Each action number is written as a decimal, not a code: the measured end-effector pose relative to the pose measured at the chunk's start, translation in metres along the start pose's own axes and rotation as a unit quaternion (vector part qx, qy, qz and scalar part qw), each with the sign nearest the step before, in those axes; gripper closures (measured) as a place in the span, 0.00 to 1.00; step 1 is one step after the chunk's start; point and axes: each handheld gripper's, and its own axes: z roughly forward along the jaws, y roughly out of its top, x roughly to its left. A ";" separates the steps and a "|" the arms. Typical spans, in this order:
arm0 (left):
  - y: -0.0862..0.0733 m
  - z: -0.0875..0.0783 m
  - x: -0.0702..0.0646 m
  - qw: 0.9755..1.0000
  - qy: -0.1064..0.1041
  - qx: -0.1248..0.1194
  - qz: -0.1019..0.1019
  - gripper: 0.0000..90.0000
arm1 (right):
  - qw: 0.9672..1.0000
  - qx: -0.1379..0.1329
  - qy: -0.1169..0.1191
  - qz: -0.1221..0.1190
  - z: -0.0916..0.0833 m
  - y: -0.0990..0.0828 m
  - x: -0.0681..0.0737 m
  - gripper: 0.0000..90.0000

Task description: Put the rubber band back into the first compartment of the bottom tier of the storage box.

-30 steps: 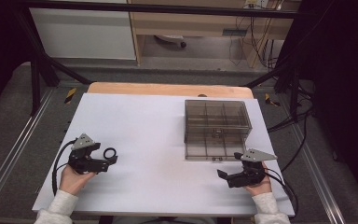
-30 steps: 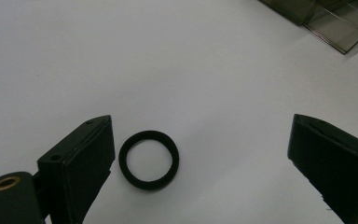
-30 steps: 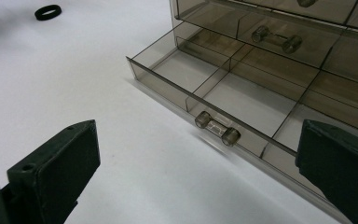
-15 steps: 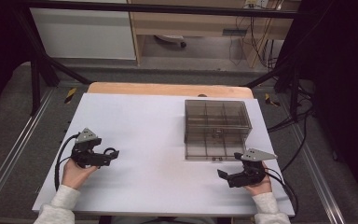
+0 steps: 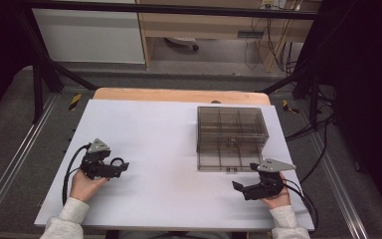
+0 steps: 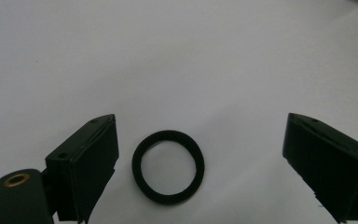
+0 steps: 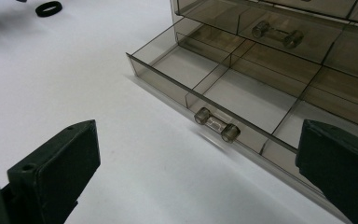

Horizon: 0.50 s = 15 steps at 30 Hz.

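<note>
step: pick up black rubber ring (image 6: 168, 166) | ring: flat on tabletop (image 5: 169, 149) between left gripper (image 6: 205, 163) jaws, nearer the left jaw | jaws: both grippers spread wide, empty | right gripper (image 7: 200, 182): facing open drawer (image 7: 223, 88) | advice: centre, lower, close across ring.

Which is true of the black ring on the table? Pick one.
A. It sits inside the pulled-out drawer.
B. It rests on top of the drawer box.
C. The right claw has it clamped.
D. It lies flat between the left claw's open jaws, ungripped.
D: in the left gripper view the black ring lies flat on the white table, the left claw open with jaws either side, not touching it.
</note>
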 end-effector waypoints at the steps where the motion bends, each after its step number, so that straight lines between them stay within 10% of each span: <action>1: 0.000 0.002 0.000 1.000 0.000 0.004 0.001 0.12 | 1.000 0.002 0.000 0.000 0.000 0.000 0.000 0.01; 15: -0.005 0.011 -0.004 0.999 -0.004 0.034 0.009 0.30 | 1.000 0.003 0.002 0.000 0.001 -0.001 0.001 0.01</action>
